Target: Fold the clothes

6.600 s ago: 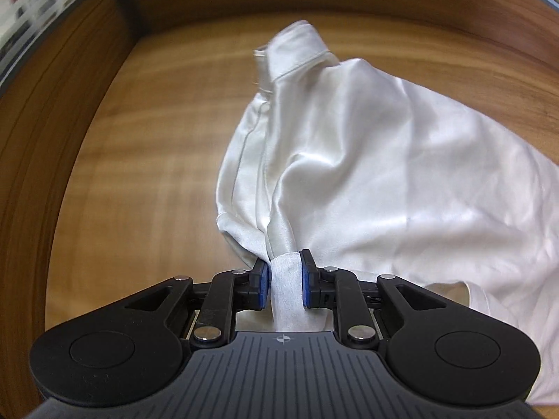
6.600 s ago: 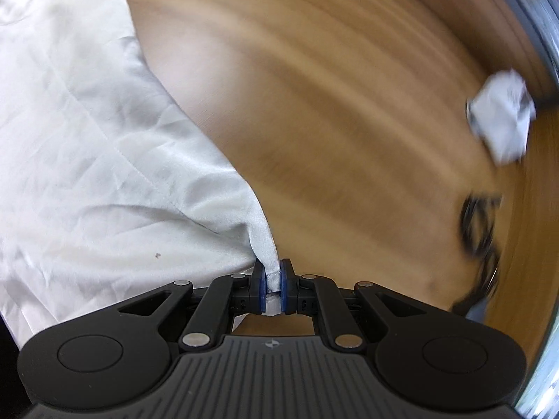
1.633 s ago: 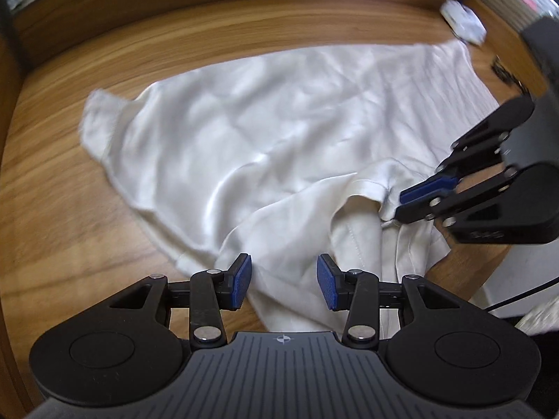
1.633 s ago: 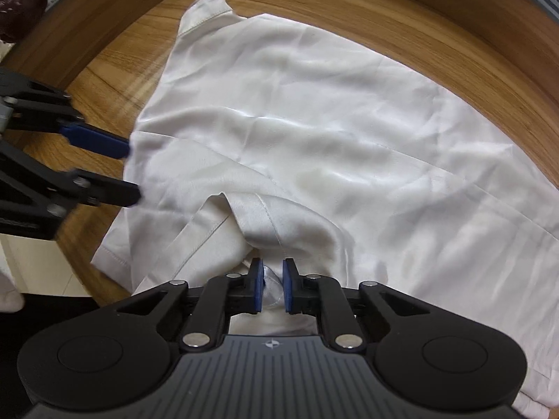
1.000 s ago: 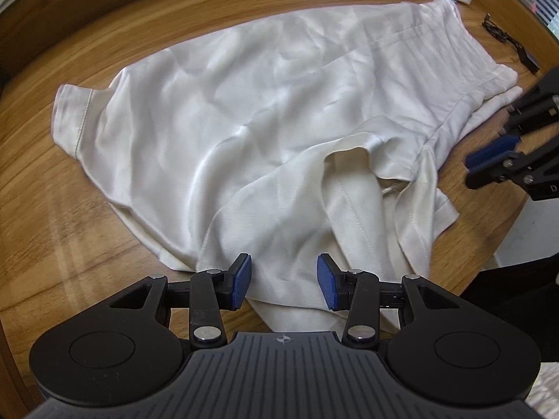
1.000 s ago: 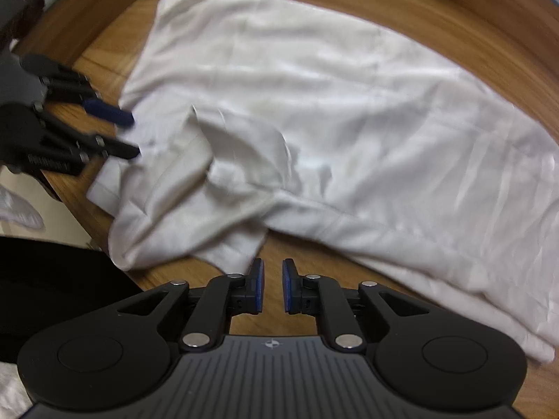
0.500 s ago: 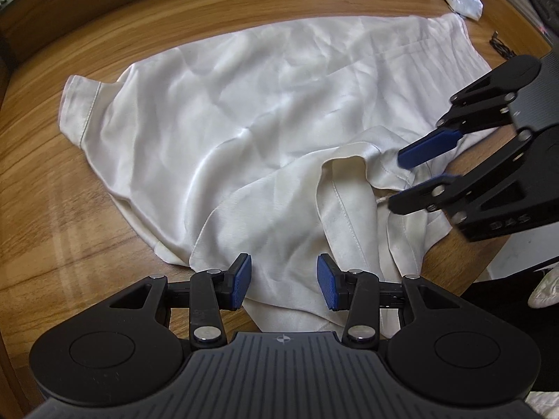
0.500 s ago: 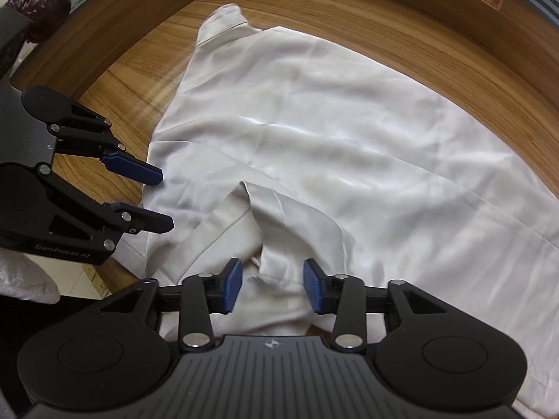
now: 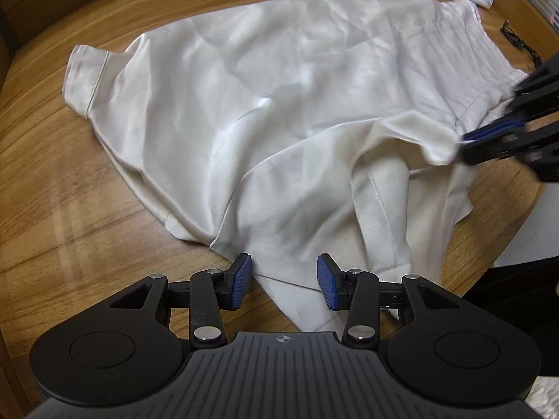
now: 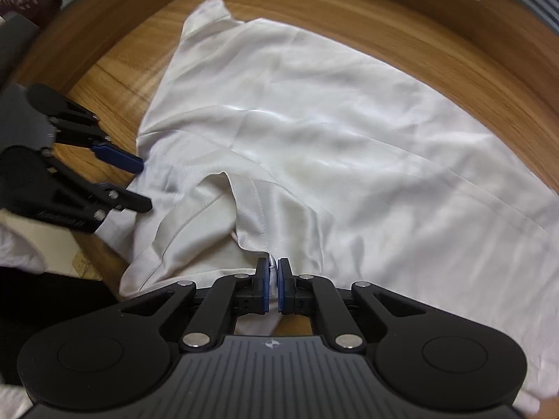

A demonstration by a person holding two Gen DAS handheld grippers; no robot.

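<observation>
1. The white shirt (image 9: 279, 111) lies spread across the wooden table (image 9: 70, 181), its near part rumpled at the table's near edge, one short sleeve (image 9: 85, 73) lying flat at the far left in the left wrist view.
2. The step in hand looks like taking hold of the near edge to straighten or fold it. The right gripper (image 10: 273, 288) is clamped on a pinch of the stitched fabric fold.
3. The left gripper (image 9: 284, 281) hovers with its jaws apart, a corner of the hem lying between the blue pads (image 9: 241, 281) but not pressed.
4. Next, the left gripper probably needs to close on that corner so both can lift the edge together; a one-sided pull would bunch the cloth.
5. The fabric is thin, smooth and slightly glossy, creased, with a seamed band (image 10: 258, 206) standing up in a ridge. It will likely slide easily on the polished wood.
</observation>
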